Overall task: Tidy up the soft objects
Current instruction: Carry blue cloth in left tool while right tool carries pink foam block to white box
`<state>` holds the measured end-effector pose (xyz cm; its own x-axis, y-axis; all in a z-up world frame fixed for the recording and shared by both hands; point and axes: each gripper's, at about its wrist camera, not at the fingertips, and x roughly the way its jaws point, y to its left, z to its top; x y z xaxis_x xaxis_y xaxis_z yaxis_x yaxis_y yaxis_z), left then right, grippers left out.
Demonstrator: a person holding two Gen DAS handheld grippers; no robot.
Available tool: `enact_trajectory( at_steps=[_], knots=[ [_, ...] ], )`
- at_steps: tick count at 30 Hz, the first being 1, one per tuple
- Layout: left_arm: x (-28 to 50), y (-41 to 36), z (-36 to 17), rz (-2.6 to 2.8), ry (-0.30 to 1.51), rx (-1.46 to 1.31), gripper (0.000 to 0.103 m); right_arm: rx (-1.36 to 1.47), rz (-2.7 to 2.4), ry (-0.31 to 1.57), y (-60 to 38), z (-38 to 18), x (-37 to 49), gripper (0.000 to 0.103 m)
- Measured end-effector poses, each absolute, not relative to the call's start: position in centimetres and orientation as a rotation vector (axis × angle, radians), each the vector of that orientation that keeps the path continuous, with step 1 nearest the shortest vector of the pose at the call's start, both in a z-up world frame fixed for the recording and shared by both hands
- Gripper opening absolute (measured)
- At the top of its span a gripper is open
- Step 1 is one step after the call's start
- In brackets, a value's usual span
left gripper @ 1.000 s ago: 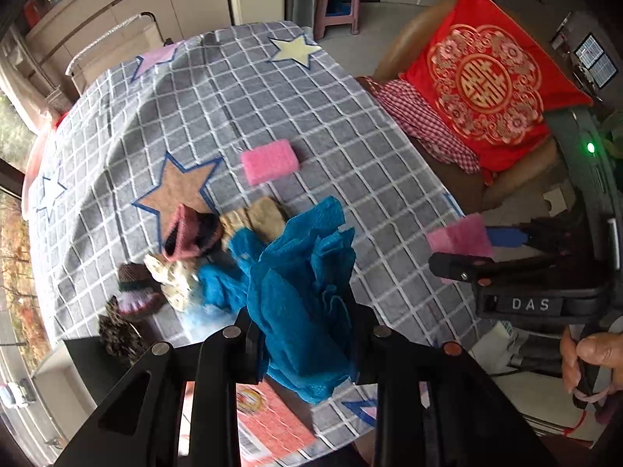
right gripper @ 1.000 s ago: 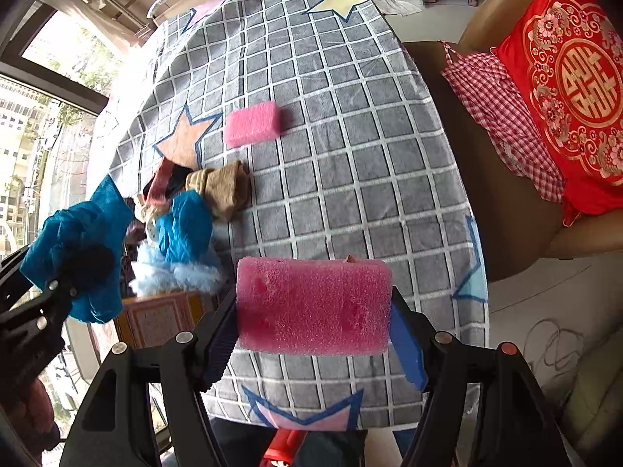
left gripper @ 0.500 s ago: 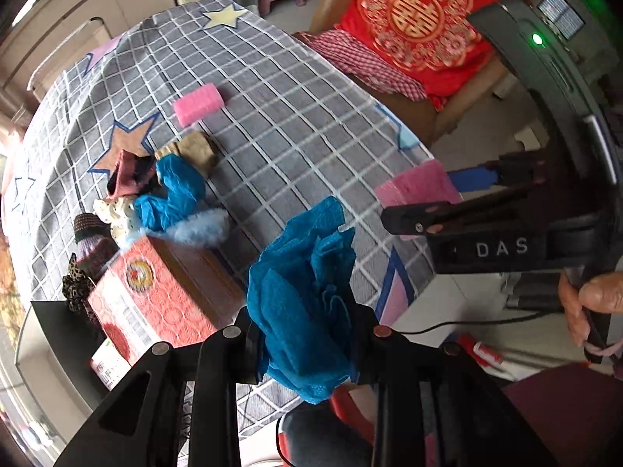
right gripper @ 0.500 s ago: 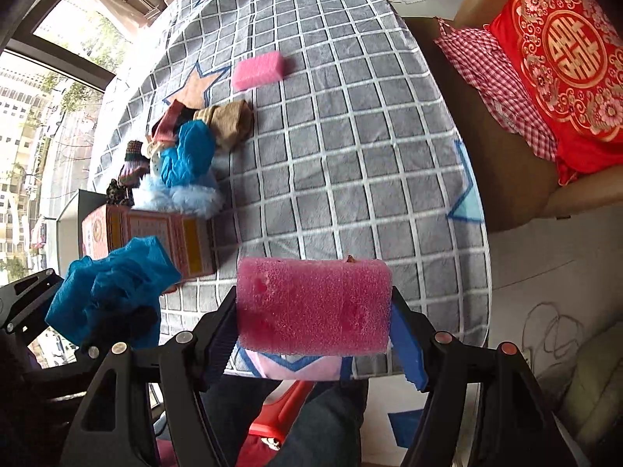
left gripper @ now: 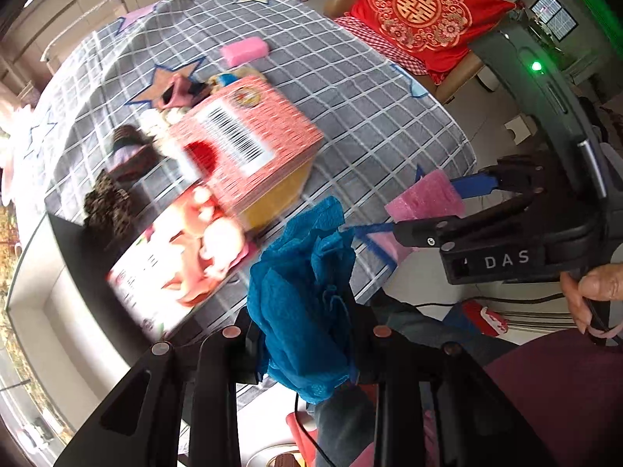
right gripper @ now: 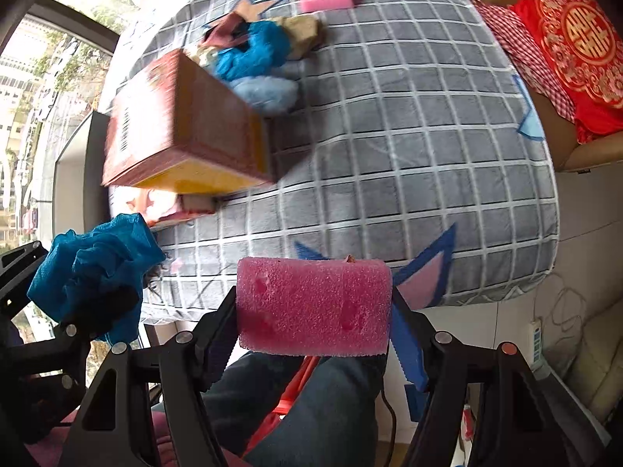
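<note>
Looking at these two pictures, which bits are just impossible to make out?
- Red box: motion blur in both views; its print is unreadable.
- Inside the box: only the outside shows, so its contents are unknown.
- Pile of soft things behind the box: partly hidden by it in both views.
- Left tongs: blue cloth covers the tips.
- Right tongs: pink sponge hides the gap.

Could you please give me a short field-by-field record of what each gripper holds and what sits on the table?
left gripper: shut on blue cloth
right gripper: shut on pink sponge
table: grey checked cover with stars
box: red carton, open flap toward the camera
second sponge: on the table beyond the carton
soft pile: beside the carton
</note>
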<state>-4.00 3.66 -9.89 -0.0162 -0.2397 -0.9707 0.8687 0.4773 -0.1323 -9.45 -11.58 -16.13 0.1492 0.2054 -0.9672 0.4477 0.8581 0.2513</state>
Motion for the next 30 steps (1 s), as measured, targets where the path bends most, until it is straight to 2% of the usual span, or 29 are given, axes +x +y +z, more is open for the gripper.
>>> enact_trajectory(
  at_steps=[13, 30],
  knots=[
    [0.5, 13.1, -7.9, -0.793, 1.246, 0.399, 0.032, 0.295, 0.038, 1.410, -0.8, -12.8, -4.9, 0.071],
    [3.6, 20.5, -8.5, -0.599, 1.238, 0.166, 0.032, 0.076, 0.157, 1.429, 6.1, -10.6, -0.3, 0.071]
  ],
)
